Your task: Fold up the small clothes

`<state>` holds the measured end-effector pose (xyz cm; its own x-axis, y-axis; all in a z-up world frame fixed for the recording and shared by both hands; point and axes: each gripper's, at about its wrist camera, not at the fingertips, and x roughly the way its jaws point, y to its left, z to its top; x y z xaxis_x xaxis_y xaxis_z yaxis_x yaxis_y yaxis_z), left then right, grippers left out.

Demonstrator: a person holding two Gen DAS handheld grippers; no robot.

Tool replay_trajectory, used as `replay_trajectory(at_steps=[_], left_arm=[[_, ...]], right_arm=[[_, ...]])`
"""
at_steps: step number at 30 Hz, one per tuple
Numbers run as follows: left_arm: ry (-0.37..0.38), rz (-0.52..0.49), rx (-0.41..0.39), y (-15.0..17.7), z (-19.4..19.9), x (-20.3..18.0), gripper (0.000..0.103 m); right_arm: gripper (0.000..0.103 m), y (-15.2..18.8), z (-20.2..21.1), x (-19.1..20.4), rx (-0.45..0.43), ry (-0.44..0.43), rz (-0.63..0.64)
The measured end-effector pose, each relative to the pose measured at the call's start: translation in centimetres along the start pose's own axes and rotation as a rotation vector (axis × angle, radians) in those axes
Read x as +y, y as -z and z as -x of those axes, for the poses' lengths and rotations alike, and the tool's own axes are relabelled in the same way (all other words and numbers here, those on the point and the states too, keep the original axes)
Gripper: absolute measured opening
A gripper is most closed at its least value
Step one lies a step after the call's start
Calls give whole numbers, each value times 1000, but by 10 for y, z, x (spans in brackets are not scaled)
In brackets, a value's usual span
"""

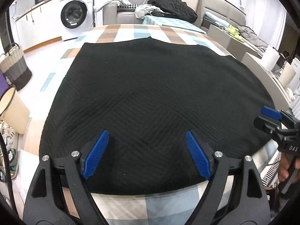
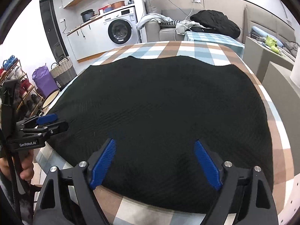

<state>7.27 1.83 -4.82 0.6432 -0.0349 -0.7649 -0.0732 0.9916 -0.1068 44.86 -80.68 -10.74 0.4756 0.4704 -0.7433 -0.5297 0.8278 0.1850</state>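
Black ribbed cloth [image 1: 150,101] lay flat on my checked tabletop [image 1: 131,31]; left hand-held gripper [image 1: 147,154] and right hand-held gripper [image 2: 155,164] both gaped wide, empty.

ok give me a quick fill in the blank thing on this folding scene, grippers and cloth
1. The garment spread on the checked tablecloth is ____ in colour.
2. The left gripper has its jaws ____, with nothing clamped.
3. The pads of the right gripper are ____ in colour.
4. The white appliance behind the table is a ____ machine.

Missing words: black; open; blue; washing
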Motion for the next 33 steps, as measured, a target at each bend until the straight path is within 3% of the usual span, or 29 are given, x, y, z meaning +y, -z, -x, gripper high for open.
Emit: replay_trajectory(at_steps=[10, 22, 27, 33], left_arm=[[-49, -21, -20, 10, -1, -6, 85], [-51, -60, -8, 15, -6, -14, 87], [-39, -70, 2, 19, -7, -14, 90], [-36, -95, -6, 24, -2, -15, 92]], right_arm=[[88, 11, -13, 24, 19, 0, 65], [90, 15, -29, 42, 31, 39, 170], [90, 26, -22, 34, 14, 55, 195], [90, 36, 2, -17, 23, 130, 63]])
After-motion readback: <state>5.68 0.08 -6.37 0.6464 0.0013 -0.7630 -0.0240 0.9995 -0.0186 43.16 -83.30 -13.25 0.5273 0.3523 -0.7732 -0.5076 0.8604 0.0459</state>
